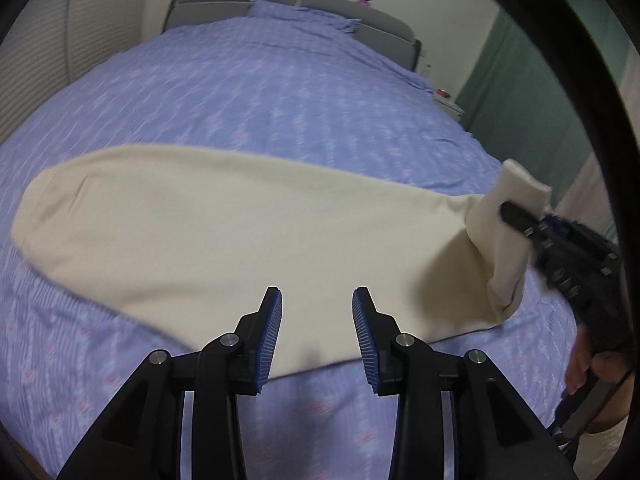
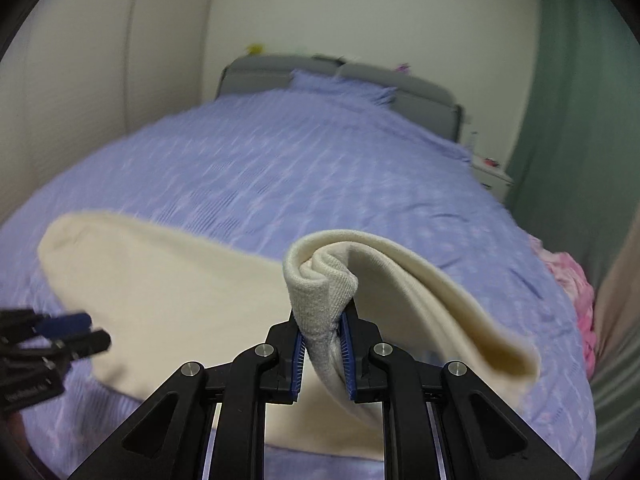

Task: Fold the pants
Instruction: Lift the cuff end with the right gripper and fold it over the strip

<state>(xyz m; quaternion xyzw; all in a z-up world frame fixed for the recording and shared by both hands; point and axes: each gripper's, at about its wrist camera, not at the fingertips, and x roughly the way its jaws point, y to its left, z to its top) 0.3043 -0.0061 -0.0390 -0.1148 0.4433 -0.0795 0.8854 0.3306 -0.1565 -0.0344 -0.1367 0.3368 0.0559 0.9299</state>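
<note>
While your right hand-held gripper (image 2: 323, 344) pinches the cream pants' (image 1: 240, 232) cuff, lifted off the bed's (image 1: 280, 100) right edge, your left hand-held gripper (image 1: 317, 312) hangs spread, tilted down over them.

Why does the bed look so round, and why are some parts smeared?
Left wrist view: the fisheye lens bulges the bed; the right gripper is smeared, while the cream pants stay fairly sharp. Right wrist view: same bulge, the bedspread blurred, the left gripper streaked, dark rim at the corners.
</note>
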